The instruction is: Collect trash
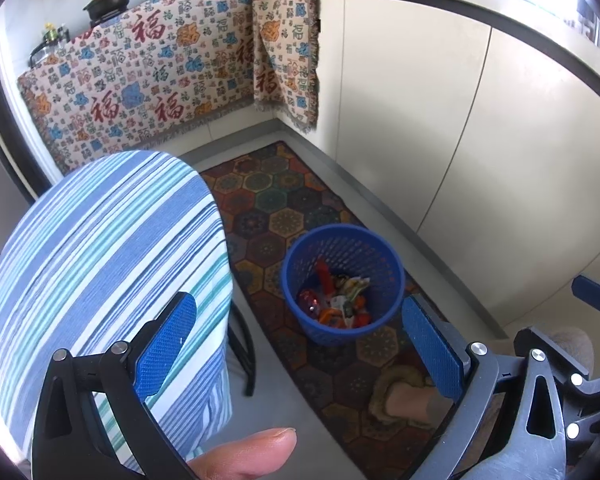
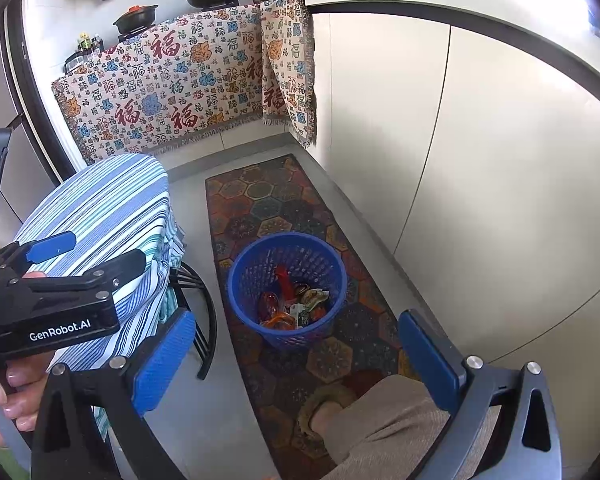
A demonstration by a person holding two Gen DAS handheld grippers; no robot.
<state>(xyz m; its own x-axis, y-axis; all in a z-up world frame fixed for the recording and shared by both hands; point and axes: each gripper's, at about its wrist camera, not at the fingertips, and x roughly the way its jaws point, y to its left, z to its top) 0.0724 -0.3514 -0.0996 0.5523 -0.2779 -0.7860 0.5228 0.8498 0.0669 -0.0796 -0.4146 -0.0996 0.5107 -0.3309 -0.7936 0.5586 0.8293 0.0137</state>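
Observation:
A blue mesh waste basket (image 1: 342, 280) (image 2: 287, 288) stands on a patterned rug and holds several colourful wrappers (image 1: 336, 302) (image 2: 290, 306). My left gripper (image 1: 300, 344) hovers above and in front of the basket, open, with nothing between its blue pads. My right gripper (image 2: 296, 356) is also open and empty, held just short of the basket. The left gripper's body (image 2: 56, 292) shows at the left of the right wrist view, over the striped table. A small part of the right gripper (image 1: 596, 300) shows at the right edge of the left wrist view.
A round table with a blue striped cloth (image 1: 108, 264) (image 2: 108, 232) stands left of the basket. White cabinets (image 1: 480, 140) run along the right. A patterned cloth (image 1: 160, 76) hangs over the far counter under pans. The person's slippered foot (image 1: 404, 396) (image 2: 328, 408) rests on the rug (image 2: 260, 200).

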